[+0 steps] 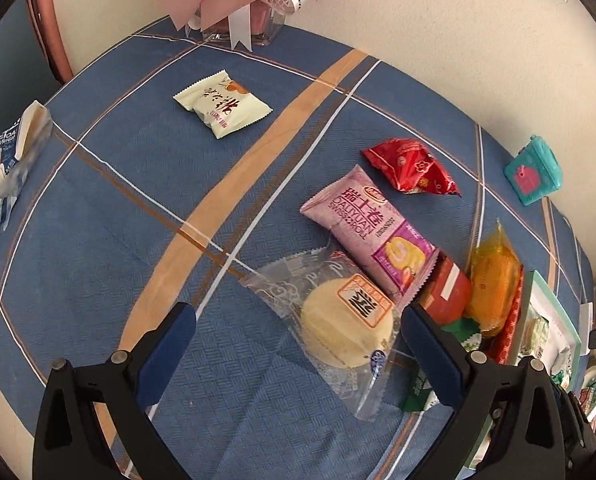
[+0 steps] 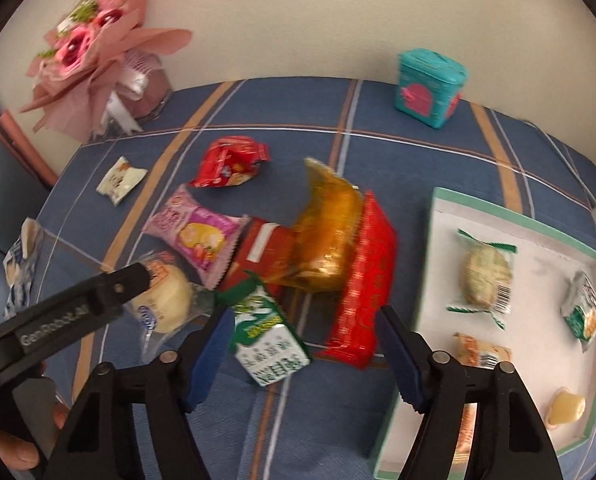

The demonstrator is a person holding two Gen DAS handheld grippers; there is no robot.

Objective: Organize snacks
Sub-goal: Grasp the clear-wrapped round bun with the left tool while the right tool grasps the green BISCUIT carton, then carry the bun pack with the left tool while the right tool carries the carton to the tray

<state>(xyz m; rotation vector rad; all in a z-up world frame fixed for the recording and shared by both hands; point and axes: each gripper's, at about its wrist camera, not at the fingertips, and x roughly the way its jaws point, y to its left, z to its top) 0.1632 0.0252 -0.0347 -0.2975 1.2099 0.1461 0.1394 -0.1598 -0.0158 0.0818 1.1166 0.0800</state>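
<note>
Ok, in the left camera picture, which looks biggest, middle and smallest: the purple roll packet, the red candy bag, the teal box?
1. purple roll packet
2. red candy bag
3. teal box, though it sits farther away, so this is unsure.

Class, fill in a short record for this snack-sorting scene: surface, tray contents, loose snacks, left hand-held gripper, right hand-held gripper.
surface: blue plaid tablecloth
tray contents: green-rimmed tray holding five wrapped snacks
loose snacks: purple Swiss roll, red packet, cream packet, others
left hand-held gripper: open around clear-wrapped round pastry
right hand-held gripper: open around green-and-white packet
</note>
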